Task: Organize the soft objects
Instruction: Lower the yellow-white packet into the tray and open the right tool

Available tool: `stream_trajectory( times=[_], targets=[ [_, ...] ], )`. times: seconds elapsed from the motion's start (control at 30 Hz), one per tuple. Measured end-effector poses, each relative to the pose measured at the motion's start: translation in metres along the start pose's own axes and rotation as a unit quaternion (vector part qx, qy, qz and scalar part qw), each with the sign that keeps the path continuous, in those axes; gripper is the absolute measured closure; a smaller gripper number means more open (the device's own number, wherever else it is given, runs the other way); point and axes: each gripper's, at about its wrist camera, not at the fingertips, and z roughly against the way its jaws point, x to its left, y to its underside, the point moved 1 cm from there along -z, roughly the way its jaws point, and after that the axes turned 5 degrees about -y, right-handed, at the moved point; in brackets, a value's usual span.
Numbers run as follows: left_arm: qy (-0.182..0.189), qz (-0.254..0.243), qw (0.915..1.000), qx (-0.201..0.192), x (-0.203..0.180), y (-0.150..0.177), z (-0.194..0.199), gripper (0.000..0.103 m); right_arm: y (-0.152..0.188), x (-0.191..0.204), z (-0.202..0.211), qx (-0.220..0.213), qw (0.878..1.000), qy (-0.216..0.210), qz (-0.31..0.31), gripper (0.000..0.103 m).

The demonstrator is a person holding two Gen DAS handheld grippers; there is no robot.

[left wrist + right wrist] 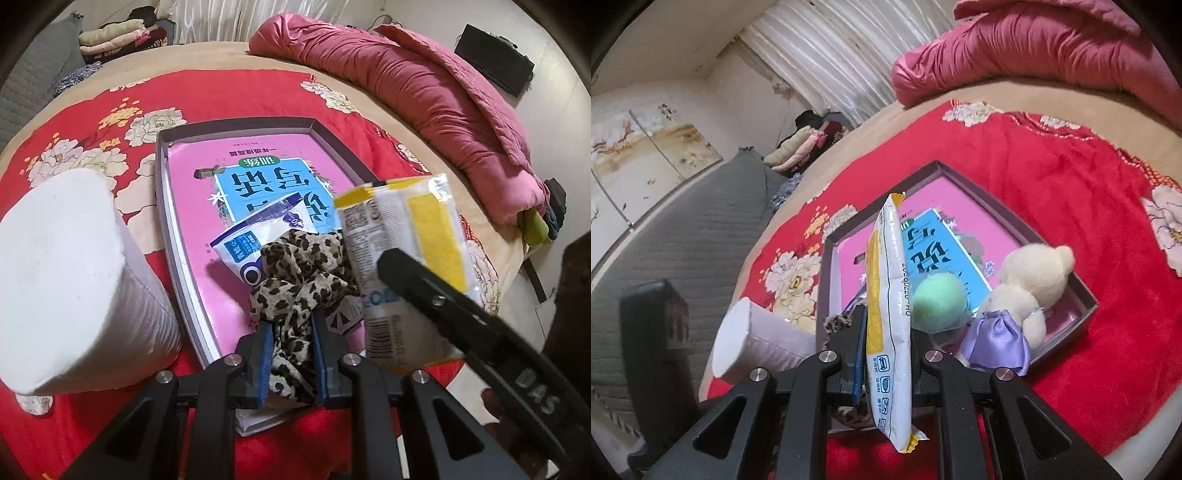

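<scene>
My left gripper (291,325) is shut on a leopard-print cloth (299,273) over the near end of a grey shallow box (164,206) that holds a pink book. A blue and white packet (251,240) lies in the box beside the cloth. My right gripper (886,314) is shut on a yellow and white sealed packet (888,295), held upright above the box (1086,306); the packet also shows in the left wrist view (402,258). A cream teddy bear in a purple dress (1027,288) and a green ball (940,299) rest in the box's right corner.
A white paper roll (70,280) lies on the red floral blanket (229,92) left of the box. A rolled pink quilt (424,92) lies along the bed's far right. Folded clothes (114,37) are stacked at the far left. A grey mat (683,229) borders the bed.
</scene>
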Motion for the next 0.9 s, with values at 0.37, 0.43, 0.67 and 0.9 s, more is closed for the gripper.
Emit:
stream_trajectory(
  times=[0.37,0.43,0.67,0.9],
  targets=[
    [0.003,-0.001,1.0000,0.002,0.001,0.000,-0.001,0.082,0.003,-0.009,-0.020,0.009,0.994,0.092,0.053,0.084],
    [0.003,0.001,1.0000,0.002,0.002,0.000,0.000,0.082,0.004,-0.010,-0.021,0.011,0.993,0.099,0.057,0.082],
    [0.003,0.000,1.0000,0.003,0.003,-0.001,0.000,0.082,0.001,-0.007,-0.010,-0.013,0.989,0.124,0.074,0.066],
    [0.005,0.001,1.0000,0.003,0.003,0.000,0.000,0.082,-0.002,0.005,0.023,-0.039,0.979,0.170,0.107,0.056]
  ],
)
